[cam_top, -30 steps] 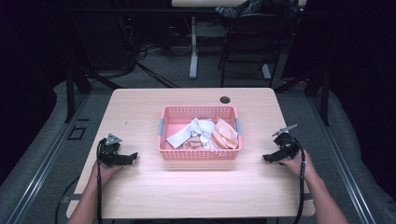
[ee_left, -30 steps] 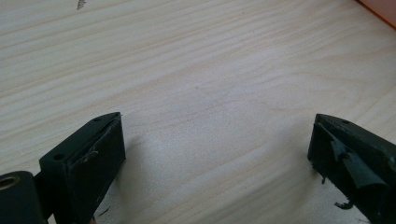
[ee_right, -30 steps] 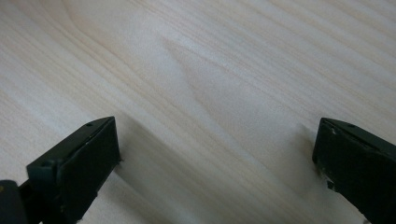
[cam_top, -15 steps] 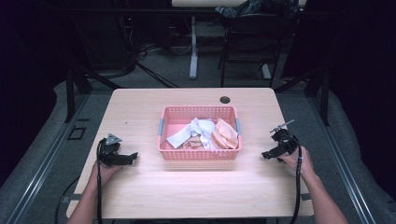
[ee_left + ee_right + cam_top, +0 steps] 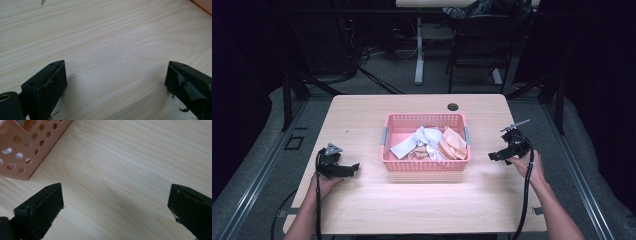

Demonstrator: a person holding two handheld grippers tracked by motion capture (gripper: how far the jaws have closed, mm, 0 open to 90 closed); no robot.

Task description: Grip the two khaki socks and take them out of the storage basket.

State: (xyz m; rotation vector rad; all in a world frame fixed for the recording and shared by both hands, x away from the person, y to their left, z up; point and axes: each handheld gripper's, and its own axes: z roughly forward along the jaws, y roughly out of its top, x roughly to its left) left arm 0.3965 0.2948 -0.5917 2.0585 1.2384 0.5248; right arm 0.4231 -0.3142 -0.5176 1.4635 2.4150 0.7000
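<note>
A pink perforated basket (image 5: 426,164) stands in the middle of the wooden table (image 5: 362,210). Inside it lie white cloth (image 5: 419,140) and peach cloth (image 5: 452,142), crumpled together. My left gripper (image 5: 354,169) rests on the table left of the basket, open with bare wood between its jaws (image 5: 116,82). My right gripper (image 5: 493,157) is held just above the table right of the basket, also open and holding nothing (image 5: 116,207). A corner of the basket (image 5: 27,147) shows at the upper left of the right gripper view.
A small black round grommet (image 5: 453,106) sits near the table's far edge. Chair and desk legs stand on the dark floor beyond the table. A cable (image 5: 526,195) trails from each gripper back along the forearms.
My right gripper has drifted slightly toward the basket and lifted a little. The left gripper has stayed where it was.
</note>
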